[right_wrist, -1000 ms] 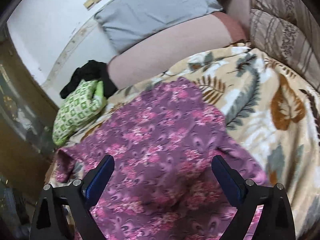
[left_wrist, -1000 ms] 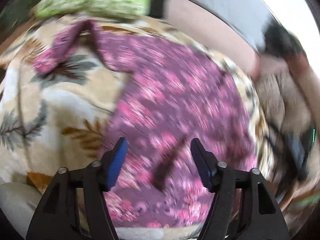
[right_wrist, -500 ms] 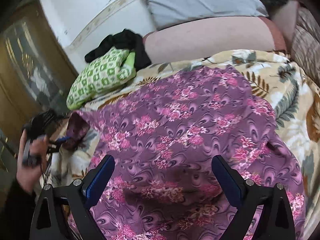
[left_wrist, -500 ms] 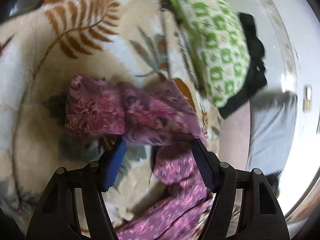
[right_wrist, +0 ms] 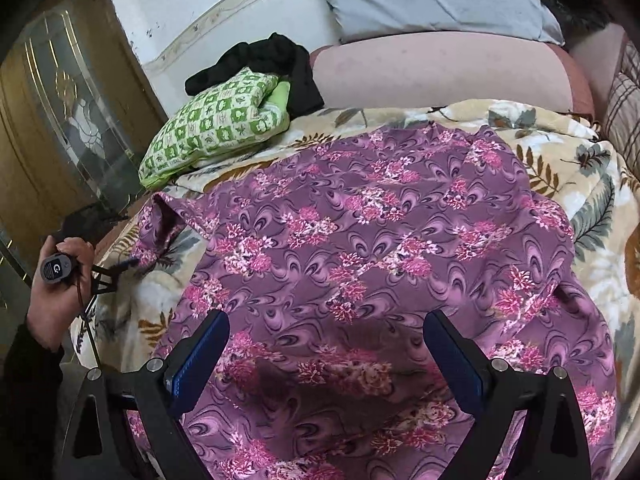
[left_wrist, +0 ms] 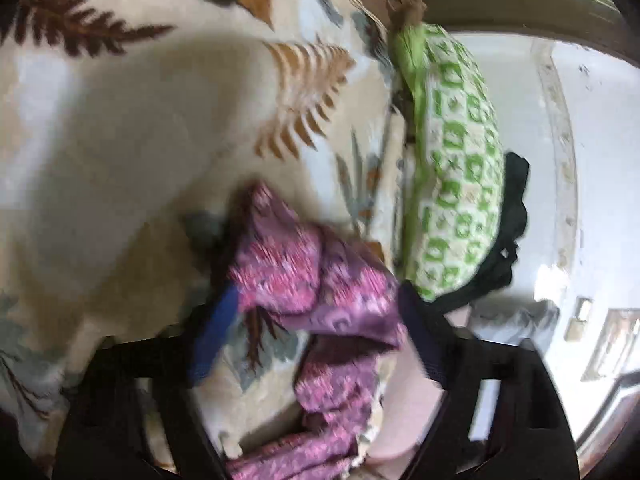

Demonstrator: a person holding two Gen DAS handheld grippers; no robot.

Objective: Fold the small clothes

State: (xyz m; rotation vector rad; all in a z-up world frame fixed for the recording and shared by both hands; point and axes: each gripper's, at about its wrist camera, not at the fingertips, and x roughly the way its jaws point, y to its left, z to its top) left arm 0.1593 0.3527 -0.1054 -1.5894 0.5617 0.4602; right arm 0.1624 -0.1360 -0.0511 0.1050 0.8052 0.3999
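Leaf-print blanket under purple garment's sleeve, between left hand-held gripper fingers.

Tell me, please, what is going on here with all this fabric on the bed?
A person is folding a purple floral-print garment spread on a leaf-patterned beige blanket. The left gripper is at the garment's sleeve; its jaws have just been opening, with the sleeve between them but not pinched. The right gripper hangs open above the garment's near part, holding nothing. A green-and-white checked cushion and a crumpled black cloth sit at the far corner.
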